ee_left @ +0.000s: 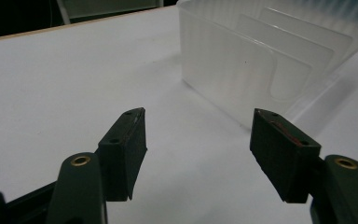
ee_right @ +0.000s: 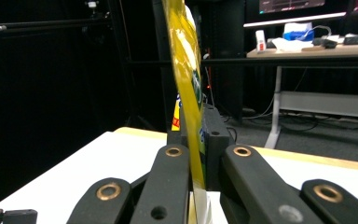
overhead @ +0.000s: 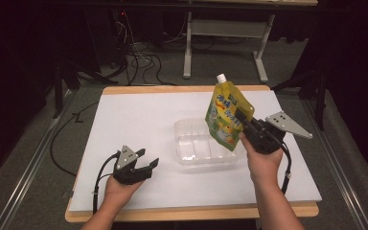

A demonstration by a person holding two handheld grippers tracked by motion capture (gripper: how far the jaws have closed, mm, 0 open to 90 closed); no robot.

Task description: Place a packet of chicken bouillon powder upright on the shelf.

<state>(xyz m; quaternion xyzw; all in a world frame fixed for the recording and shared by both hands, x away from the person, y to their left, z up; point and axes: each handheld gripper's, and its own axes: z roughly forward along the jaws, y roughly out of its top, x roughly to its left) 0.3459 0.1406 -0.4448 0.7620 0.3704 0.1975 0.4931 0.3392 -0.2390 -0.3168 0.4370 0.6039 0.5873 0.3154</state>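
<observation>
A yellow spouted drink pouch (overhead: pixel 226 114) with a white cap hangs above the right end of a clear plastic tray (overhead: pixel 188 155). My right gripper (overhead: pixel 243 120) is shut on the pouch's right edge; in the right gripper view the pouch (ee_right: pixel 189 88) stands edge-on, pinched between the jaws of the right gripper (ee_right: pixel 193 126). My left gripper (overhead: pixel 147 162) rests low on the white sheet left of the tray, open with nothing in it. In the left gripper view the left gripper (ee_left: pixel 198 135) faces the tray's ribbed wall (ee_left: pixel 242 70) a short way off.
The white sheet (overhead: pixel 134 115) covers a wooden table with bare edges. Cables (overhead: pixel 139 60) lie on the floor behind the table, next to a desk frame (overhead: pixel 227 33). Another desk with items (ee_right: pixel 307 44) stands far off in the right gripper view.
</observation>
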